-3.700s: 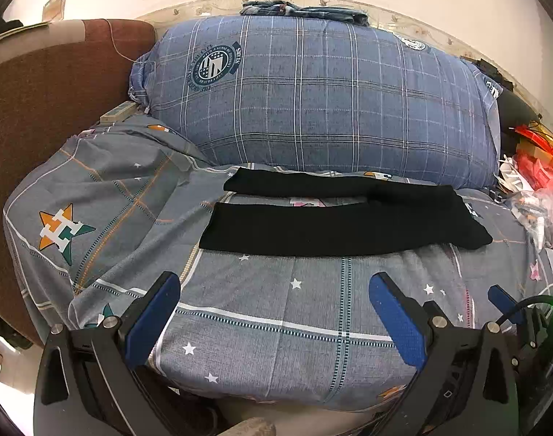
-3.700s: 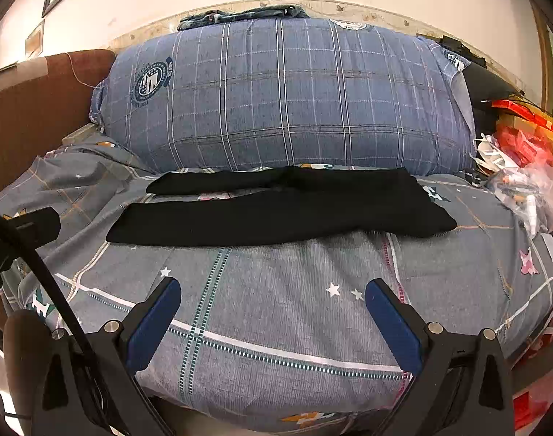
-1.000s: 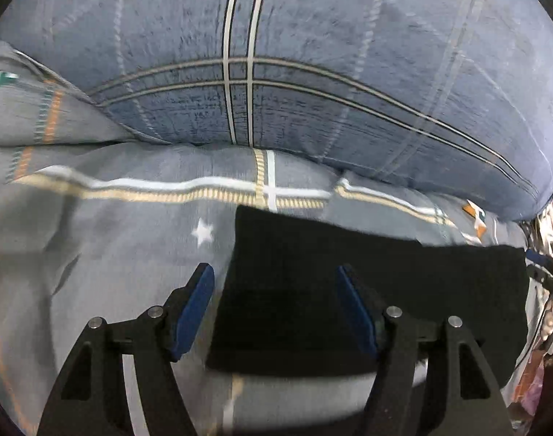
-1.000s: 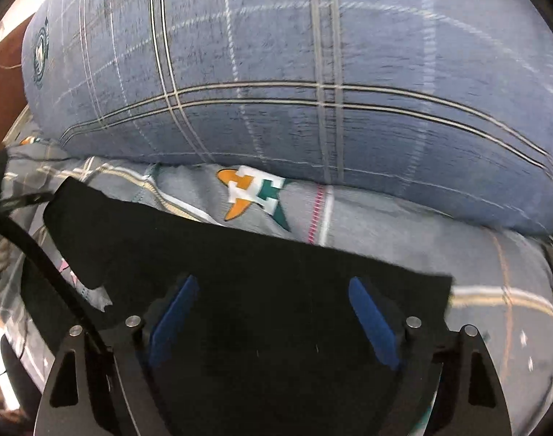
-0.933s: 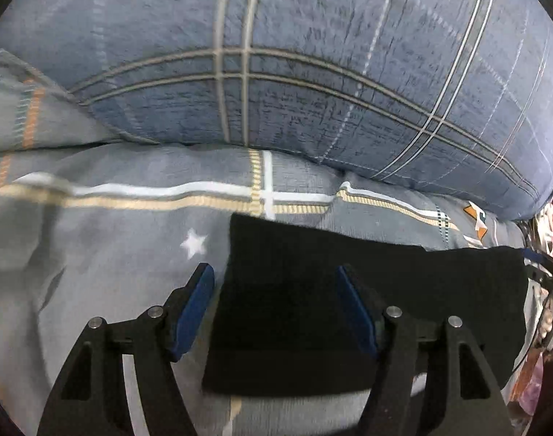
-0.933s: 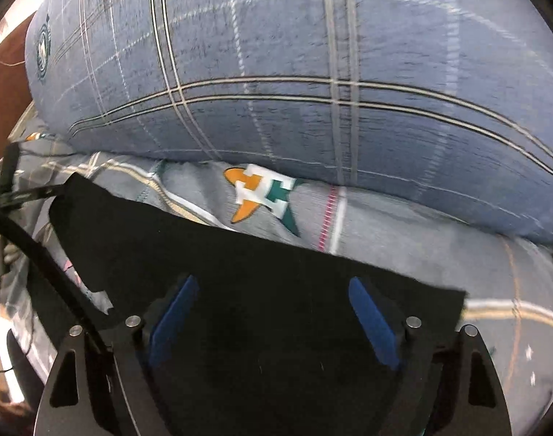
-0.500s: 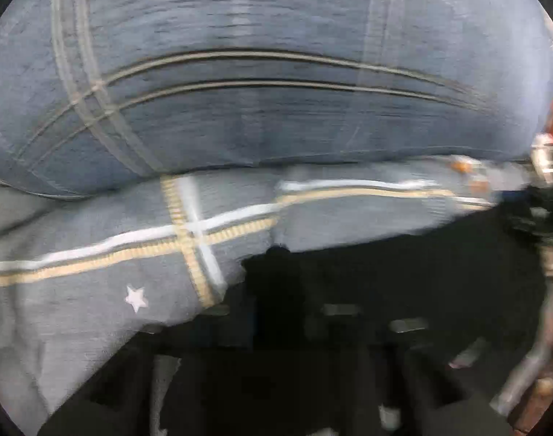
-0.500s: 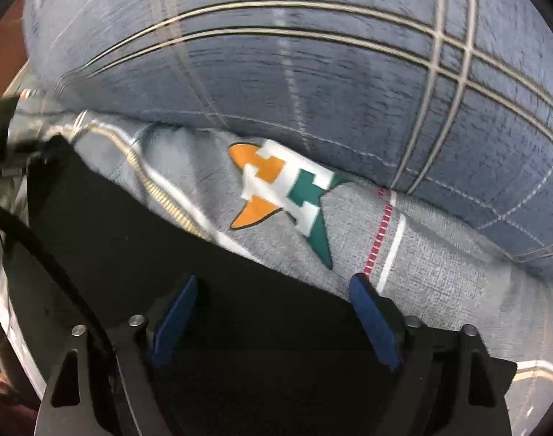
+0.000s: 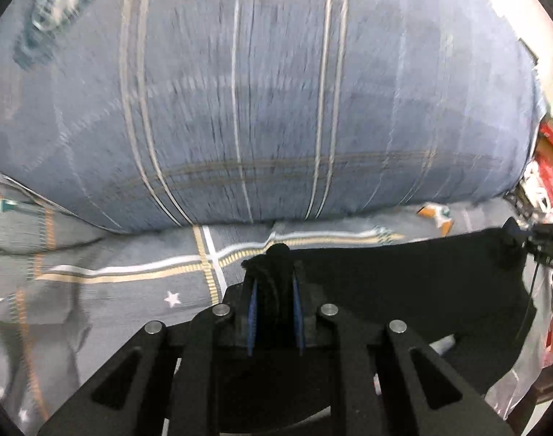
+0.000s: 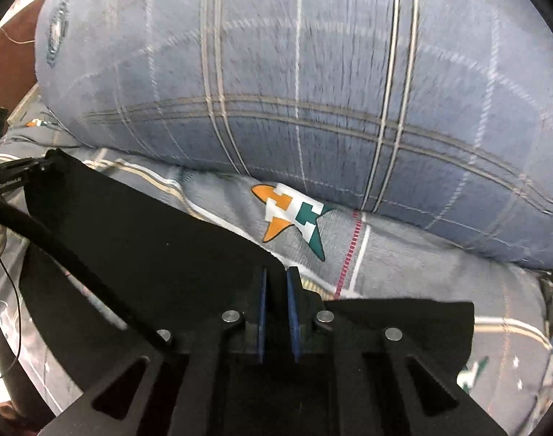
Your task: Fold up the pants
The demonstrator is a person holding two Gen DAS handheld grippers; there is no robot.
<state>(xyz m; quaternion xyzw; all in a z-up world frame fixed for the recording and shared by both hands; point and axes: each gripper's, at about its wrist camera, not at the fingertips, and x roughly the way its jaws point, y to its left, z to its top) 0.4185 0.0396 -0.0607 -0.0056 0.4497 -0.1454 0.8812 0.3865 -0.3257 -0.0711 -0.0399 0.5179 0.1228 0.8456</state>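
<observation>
The black pants (image 9: 403, 283) lie on the grey patterned bedsheet (image 9: 112, 272) in front of a big blue plaid pillow (image 9: 258, 109). My left gripper (image 9: 274, 276) is shut on the far edge of the pants, with black cloth bunched between its blue pads. My right gripper (image 10: 276, 283) is shut on the far edge of the pants (image 10: 149, 239) at the other end. The cloth stretches between the two grippers and looks lifted off the sheet. The other gripper shows at the edge of each view.
The plaid pillow (image 10: 312, 91) fills the space just beyond the pants. Red and white packages (image 9: 549, 167) are piled at the bed's right side. A brown headboard (image 10: 11, 47) is at the far left. A black cable (image 10: 58, 243) crosses the right wrist view.
Both grippers have gone from open over the pants' far edge to shut on it. The edge has risen off the sheet and both views have tilted up.
</observation>
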